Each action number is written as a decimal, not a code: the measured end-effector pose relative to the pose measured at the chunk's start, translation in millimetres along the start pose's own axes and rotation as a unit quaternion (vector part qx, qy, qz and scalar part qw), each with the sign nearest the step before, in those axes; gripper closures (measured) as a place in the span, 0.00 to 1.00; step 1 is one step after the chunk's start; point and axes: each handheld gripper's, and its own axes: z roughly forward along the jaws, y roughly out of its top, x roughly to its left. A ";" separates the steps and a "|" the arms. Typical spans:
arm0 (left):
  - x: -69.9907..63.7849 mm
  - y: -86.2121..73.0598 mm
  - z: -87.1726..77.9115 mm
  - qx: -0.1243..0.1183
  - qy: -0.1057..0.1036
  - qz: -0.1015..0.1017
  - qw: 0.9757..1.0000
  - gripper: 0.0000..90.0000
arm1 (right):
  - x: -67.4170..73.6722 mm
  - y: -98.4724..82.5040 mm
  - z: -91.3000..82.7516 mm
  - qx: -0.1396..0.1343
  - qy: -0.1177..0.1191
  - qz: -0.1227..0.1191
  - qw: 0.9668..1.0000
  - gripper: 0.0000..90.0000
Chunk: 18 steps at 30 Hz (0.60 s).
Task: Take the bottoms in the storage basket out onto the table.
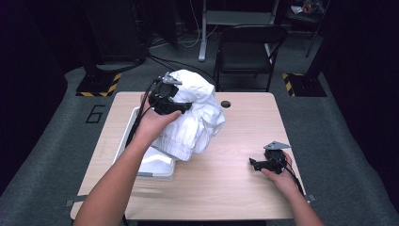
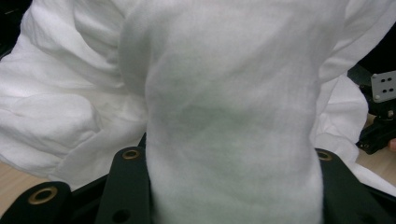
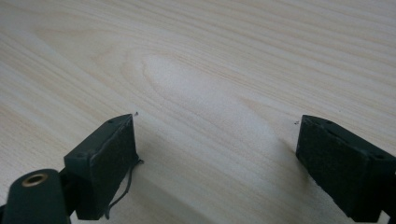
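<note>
A bulky white garment [image 1: 200, 117] hangs lifted above the left half of the wooden table [image 1: 235, 188], its lower end draping to the rim of a white bin [image 1: 155, 165]. My left gripper [image 1: 182, 107] is at its upper left side, shut on a thick fold. In the left gripper view that fold [image 2: 229, 116] is squeezed between the two black jaws of the left gripper [image 2: 229, 161]. My right gripper [image 1: 254, 164] rests low over the table near its right front. It stands open, and in the right gripper view only bare wood [image 3: 210, 56] lies between the jaws of the right gripper [image 3: 217, 140].
The white bin sits at the table's left side, under the garment. A small round hole [image 1: 226, 104] marks the tabletop near its far edge. A black folding chair [image 1: 249, 47] stands beyond the table, with yellow-and-black striped bases [image 1: 99, 85] on the floor.
</note>
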 end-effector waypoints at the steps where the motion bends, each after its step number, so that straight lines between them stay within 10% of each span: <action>1: -1.6 0.7 1.2 0.001 -0.002 0.004 1.000 0.60 | 0.2 0.0 0.0 0.000 0.000 0.002 1.000 0.13; 18: -33.0 8.0 30.8 0.013 -0.029 0.022 0.999 0.61 | 0.2 0.0 0.0 0.000 0.000 0.002 1.000 0.13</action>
